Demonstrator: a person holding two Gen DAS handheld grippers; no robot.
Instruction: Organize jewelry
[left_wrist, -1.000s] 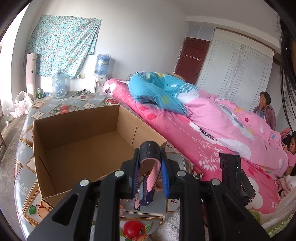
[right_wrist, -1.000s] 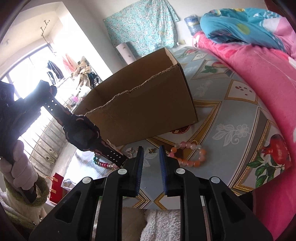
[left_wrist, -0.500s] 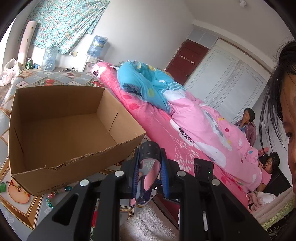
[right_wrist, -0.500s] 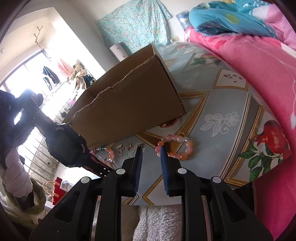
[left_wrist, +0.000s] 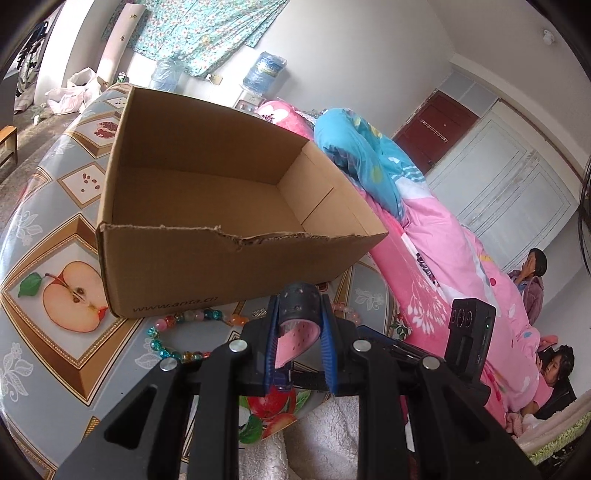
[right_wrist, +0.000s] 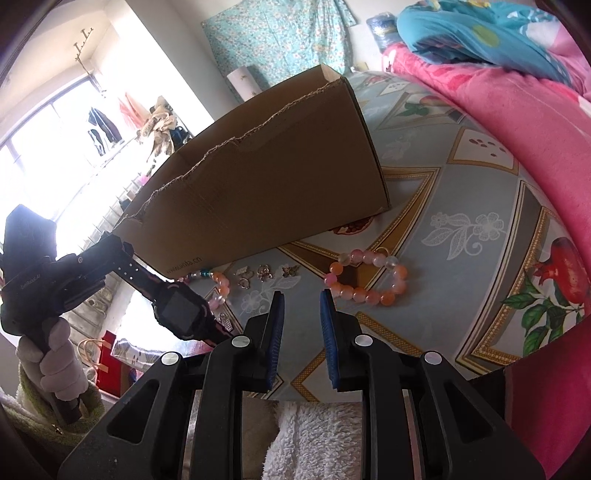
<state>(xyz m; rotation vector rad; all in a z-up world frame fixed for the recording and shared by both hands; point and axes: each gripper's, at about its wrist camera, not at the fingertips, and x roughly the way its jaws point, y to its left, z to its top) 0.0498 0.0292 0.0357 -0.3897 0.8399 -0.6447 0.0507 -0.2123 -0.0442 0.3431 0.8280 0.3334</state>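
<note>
My left gripper (left_wrist: 300, 325) is shut on a dark watch with a pink-lined strap (left_wrist: 298, 314), held just in front of an empty open cardboard box (left_wrist: 207, 192). The right wrist view shows the watch (right_wrist: 181, 306) hanging from the left gripper at the left. My right gripper (right_wrist: 301, 299) is open and empty, low over the table, near a pink and orange bead bracelet (right_wrist: 365, 275). A multicoloured bead bracelet (left_wrist: 173, 332) lies by the box's near wall. Small metal charms (right_wrist: 264, 273) lie between the two bracelets.
The box stands on a fruit-patterned tablecloth (left_wrist: 70, 295). A pink quilt (left_wrist: 461, 266) and a blue one (left_wrist: 365, 155) lie along the right. Two people (left_wrist: 532, 269) sit at the far right. Water bottles (left_wrist: 264, 72) stand against the back wall.
My left gripper with the watch has dropped and turned so the box sits straight ahead. My right gripper has opened wider and stayed near the pink bracelet.
</note>
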